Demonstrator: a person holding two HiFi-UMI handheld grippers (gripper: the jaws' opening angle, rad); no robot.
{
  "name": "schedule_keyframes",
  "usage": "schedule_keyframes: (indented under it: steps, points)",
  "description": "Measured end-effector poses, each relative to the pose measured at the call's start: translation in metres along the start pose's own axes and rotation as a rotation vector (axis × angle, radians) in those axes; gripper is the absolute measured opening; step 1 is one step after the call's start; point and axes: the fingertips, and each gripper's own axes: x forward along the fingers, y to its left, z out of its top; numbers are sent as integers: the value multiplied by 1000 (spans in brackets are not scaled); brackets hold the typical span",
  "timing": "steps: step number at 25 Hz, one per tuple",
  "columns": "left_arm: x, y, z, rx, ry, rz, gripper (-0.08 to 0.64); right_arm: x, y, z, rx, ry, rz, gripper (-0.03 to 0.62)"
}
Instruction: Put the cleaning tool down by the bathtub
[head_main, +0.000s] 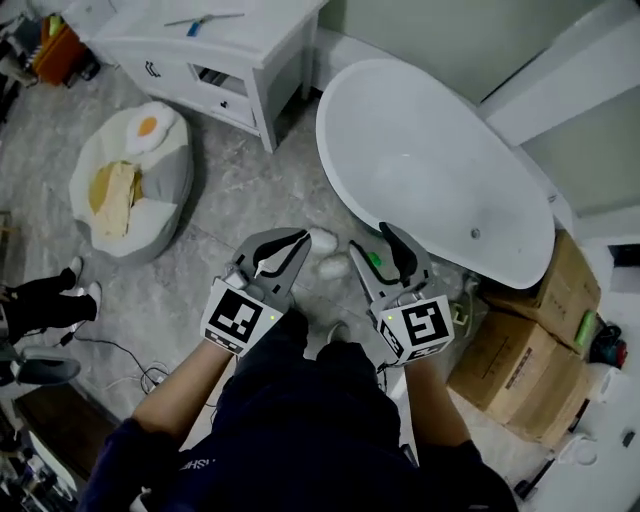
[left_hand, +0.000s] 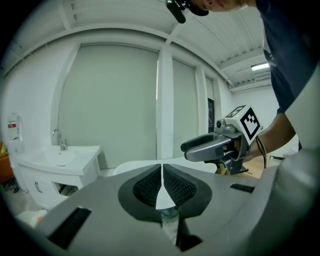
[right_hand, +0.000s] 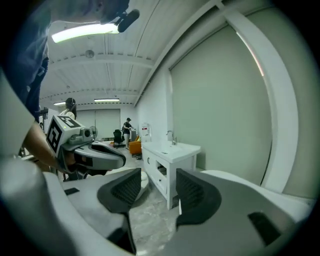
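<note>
**Both grippers empty; the putting-down looks not yet begun**

I hold both grippers up in front of me, over the grey floor beside the bathtub (head_main: 430, 160). My left gripper (head_main: 290, 245) has its jaws closed, the pads meeting at the tips, with nothing I can make out pinched between them; my right gripper (head_main: 370, 242) has its jaws moderately apart, and only floor and furniture show through the gap; so neither carries anything.

The likeliest cleaning tool (head_main: 203, 19) is a thin blue-handled thing lying on top of the white cabinet (head_main: 130, 38), which stands by the tub's far end; it is well apart from both grippers, ahead of me and to my left. If that is the tool, I judge the whole task is left: reach it, grip it, carry it over and set it on the floor by the tub.

I cannot be sure, though; two white lumps (head_main: 323, 240) lie on the floor close to the tub's side, just beyond my jaw tips, and I cannot tell what they are; were they the tool, the job would be done.
</note>
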Motion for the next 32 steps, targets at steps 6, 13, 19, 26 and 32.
schedule_keyframes:
  steps: [6,13,19,26,32]
  points:
    - [7,-22,50,74,-62,-106,35,-48,-13,36,-17,-77,-148,222]
    - [21,-59,91,105,-127,-184,34,-107,-39,45,27,-118,-256,215]
    - [30,-89,111,115,-148,-211,34,-153,-60,53,36,-155,-321,213]
    - [39,-119,129,112,-171,-221,35,-196,-76,60,41,-182,-363,199]
    - [45,-142,136,112,-181,-227,34,-218,-82,59,42,-192,-373,173]
